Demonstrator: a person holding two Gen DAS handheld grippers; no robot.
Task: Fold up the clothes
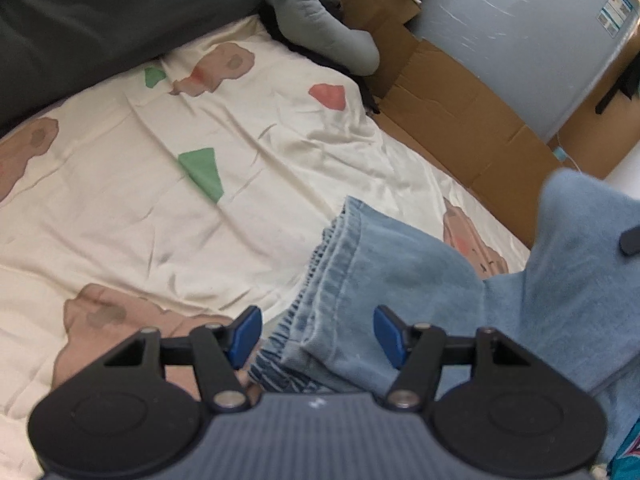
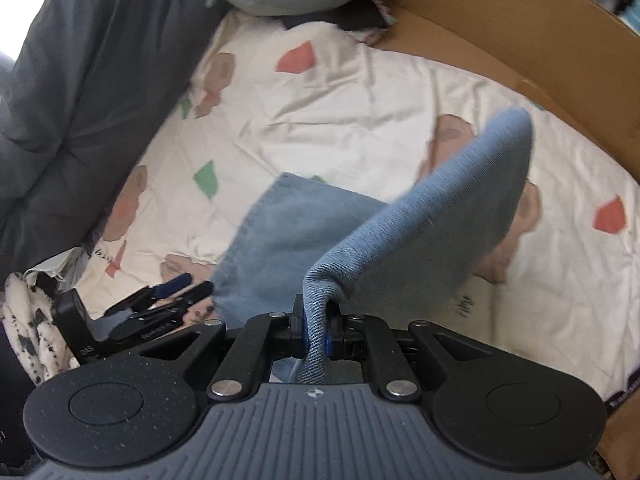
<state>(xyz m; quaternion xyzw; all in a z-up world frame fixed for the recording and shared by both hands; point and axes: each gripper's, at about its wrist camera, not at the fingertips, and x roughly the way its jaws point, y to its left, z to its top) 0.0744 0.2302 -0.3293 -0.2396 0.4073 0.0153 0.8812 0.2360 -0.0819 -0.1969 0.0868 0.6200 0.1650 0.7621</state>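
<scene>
Denim garment (image 1: 400, 264) (light blue, elastic waistband, looks like jeans or shorts) lies on the cream patterned bedsheet (image 1: 120, 208), toward 4–5 o'clock in the left wrist view.

Right gripper (image 2: 316, 340): clamped on a bunched denim edge, fabric pinched between the blue pads. The held part is lifted off the bed and arcs up toward 1 o'clock in the right wrist view. The rest of the garment lies flat on the sheet at about 11 o'clock from the gripper.

Left gripper (image 1: 316, 332): jaws spread wide, holding nothing, hovering right over the gathered waistband (image 1: 328, 264). It also shows in the right wrist view at 9 o'clock, low beside the denim's edge.

Progress, my read: mid-fold. One part is raised, likely being carried over the flat part. The waistband end looks doubled in layers, but I can't tell how many folds are in. No finished stack visible. Left to do: lay the lifted section down, square up, flatten.

Surroundings: dark grey duvet (image 1: 100, 20) at 10 o'clock, grey neck pillow (image 1: 320, 20) at 12, cardboard (image 1: 452, 112) along the bed's far side at 2.
</scene>
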